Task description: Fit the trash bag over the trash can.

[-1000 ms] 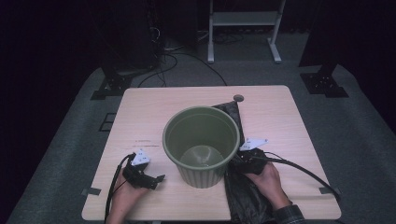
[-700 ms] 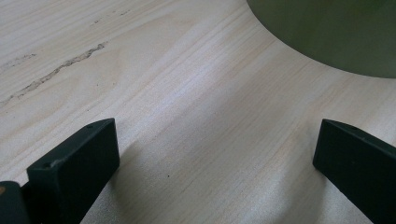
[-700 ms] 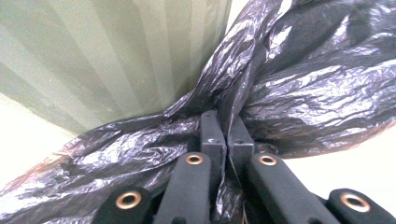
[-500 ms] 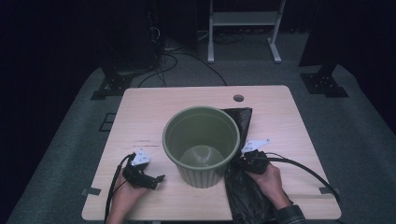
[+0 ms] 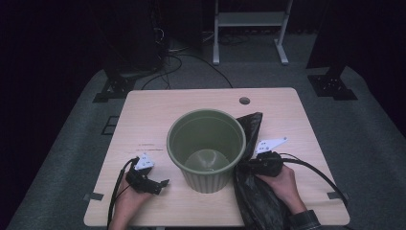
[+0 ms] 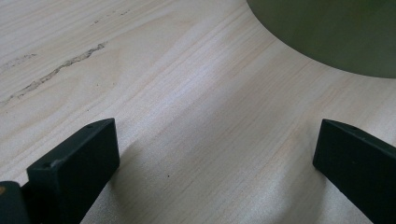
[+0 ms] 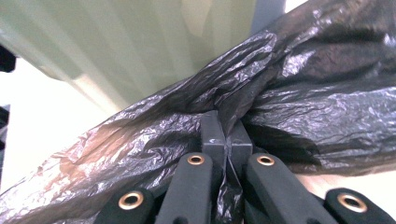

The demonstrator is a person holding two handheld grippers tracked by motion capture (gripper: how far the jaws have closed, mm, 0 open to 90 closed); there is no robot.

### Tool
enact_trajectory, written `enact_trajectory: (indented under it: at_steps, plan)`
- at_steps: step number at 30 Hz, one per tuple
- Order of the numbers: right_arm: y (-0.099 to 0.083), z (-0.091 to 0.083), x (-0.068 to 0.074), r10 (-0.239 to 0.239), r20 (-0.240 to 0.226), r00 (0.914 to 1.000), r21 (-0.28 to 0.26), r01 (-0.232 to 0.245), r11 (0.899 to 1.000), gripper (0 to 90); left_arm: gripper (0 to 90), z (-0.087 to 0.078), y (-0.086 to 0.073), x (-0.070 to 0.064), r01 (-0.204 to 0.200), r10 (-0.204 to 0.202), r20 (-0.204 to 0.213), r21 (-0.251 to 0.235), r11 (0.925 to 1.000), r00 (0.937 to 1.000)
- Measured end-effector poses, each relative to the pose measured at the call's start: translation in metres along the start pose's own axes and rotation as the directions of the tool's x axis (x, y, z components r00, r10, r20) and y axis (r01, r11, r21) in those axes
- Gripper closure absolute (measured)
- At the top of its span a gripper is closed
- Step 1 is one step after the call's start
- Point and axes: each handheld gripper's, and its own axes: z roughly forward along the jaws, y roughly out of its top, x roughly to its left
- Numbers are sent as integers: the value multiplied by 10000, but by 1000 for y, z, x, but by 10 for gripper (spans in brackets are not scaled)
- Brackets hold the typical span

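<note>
The job here looks like putting a bag into a bin, and it is at the early part: the bag is picked up but not yet over the top. The right gripper has its jaws pressed together on a fold of the black bag. The bag lies on the table right next to the green bin, touching its right side, and hangs off the near edge by the person's right hand. The left gripper rests low on the table to the left of the bin, near it but not touching, with its jaws spread wide and nothing between them. I think the next move is to lift the bag higher and find its open end, so it can go over the rim. The free gripper may need to help pull the bag open or hold the bin so it does not tip. Counting: one bin, with nothing inside, one bag, one table, two grippers.
</note>
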Motion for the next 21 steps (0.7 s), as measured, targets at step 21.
enact_trajectory:
  at_steps: [21]
  plan:
    - [49, -66, 16, -1238, -845, 9887, -1319, 1121, 9849, 896, 0, 0, 0, 0, -18, 18, 3, 19, 10000, 10000]
